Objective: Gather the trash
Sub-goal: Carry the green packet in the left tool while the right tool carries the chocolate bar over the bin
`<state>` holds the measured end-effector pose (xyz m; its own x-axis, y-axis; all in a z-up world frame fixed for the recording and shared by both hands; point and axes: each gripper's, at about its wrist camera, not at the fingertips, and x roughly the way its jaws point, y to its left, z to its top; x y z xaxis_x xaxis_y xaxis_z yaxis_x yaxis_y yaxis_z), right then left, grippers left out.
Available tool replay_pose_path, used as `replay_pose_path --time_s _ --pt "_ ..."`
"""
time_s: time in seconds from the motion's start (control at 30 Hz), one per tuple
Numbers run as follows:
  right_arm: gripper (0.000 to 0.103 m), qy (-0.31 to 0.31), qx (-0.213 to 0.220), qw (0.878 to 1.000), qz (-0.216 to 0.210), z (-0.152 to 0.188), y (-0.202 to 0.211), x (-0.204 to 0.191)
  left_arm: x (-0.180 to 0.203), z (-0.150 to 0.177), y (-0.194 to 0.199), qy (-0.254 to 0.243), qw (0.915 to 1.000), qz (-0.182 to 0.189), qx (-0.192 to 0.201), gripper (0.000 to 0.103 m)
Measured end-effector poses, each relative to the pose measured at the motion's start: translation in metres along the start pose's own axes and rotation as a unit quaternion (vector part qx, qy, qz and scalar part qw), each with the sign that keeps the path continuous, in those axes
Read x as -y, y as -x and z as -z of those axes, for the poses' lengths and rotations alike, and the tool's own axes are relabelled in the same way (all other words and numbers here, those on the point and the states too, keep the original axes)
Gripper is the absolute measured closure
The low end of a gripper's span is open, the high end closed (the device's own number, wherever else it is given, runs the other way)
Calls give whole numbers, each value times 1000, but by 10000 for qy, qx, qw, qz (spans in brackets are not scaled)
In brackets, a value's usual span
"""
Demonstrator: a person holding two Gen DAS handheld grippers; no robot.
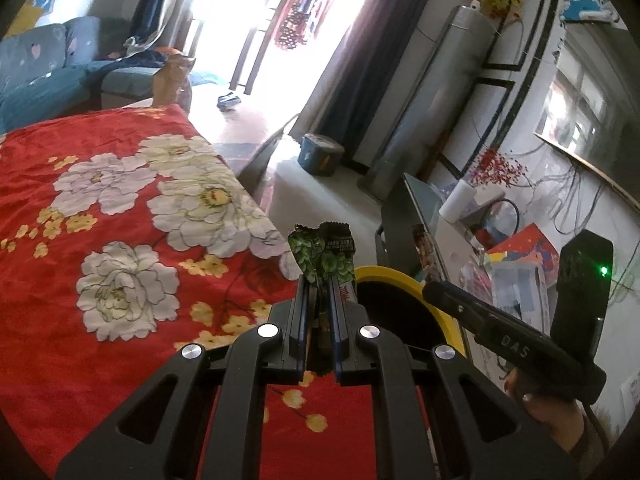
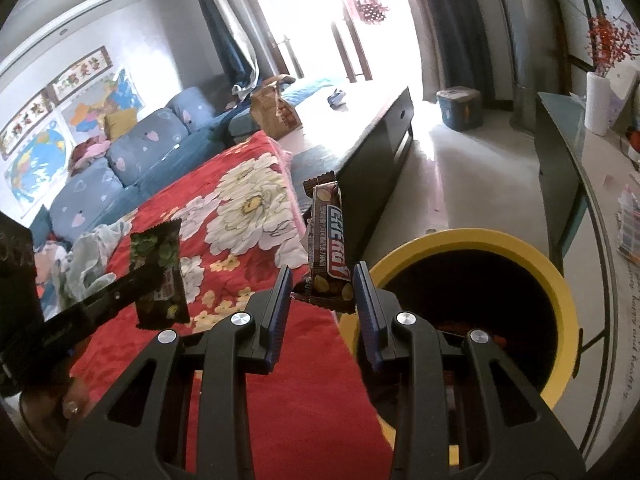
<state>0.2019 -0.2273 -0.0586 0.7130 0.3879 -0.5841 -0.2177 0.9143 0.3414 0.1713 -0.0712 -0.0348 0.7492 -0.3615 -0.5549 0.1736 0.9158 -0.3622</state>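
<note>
Two wrappers were in hand, one per hand-held gripper. Left hand-held gripper [image 1: 318, 300] was pressed tight on a green leaf-print wrapper [image 1: 324, 254], its top sticking up above the fingertips; it hung over the edge of the red floral blanket [image 1: 120, 200], w/ the yellow-rimmed bin [image 2: 560, 292] just beside and to its right. Right hand-held gripper [image 2: 322, 284] was pinching a brown energy-bar wrapper [image 2: 330, 248] by its lower end, most of the length standing up free. It sat just left of the bin's mouth, not yet over the dark opening.

Risks, as I judged them:
- Bar wrapper was held only at the bottom, so it was top-heavy. A quick swing toward the bin could tip or twist it out of the pads, dropping it onto the blanket or floor.
- Letting go before the tips were over the opening would prob. land the wrapper on the rim or outside it.
- Both grippers were close together beside one bin; crossing paths could knock one wrapper loose.
- Thin foil may cling to the pads on release, esp. on the left, where the grip was tightest.
</note>
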Motion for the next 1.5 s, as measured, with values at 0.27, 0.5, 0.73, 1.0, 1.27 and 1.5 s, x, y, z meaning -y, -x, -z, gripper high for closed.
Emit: replay_pose_path --time_s 0.27,0.5,0.73,1.0,1.27,1.5 --pt "78 -167 45 9998 125 1 7 19 25 6 -6 -264 9995 152 -99 94" --pt "78 -323 68 9992 228 1 11 36 44 12 -13 -468 9984 249 -207 94" --pt "78 -498 76 9982 334 2 14 54 61 18 -19 -661 9968 329 -299 94" --pt "77 -738 58 9961 480 4 17 79 79 27 -27 -868 9945 418 -405 94" --pt "77 -972 -19 9937 564 7 16 103 92 35 -39 -1057 9917 488 -553 94" --pt "77 -1126 -102 9917 611 10 14 118 102 43 -54 -1195 9889 510 -724 94"
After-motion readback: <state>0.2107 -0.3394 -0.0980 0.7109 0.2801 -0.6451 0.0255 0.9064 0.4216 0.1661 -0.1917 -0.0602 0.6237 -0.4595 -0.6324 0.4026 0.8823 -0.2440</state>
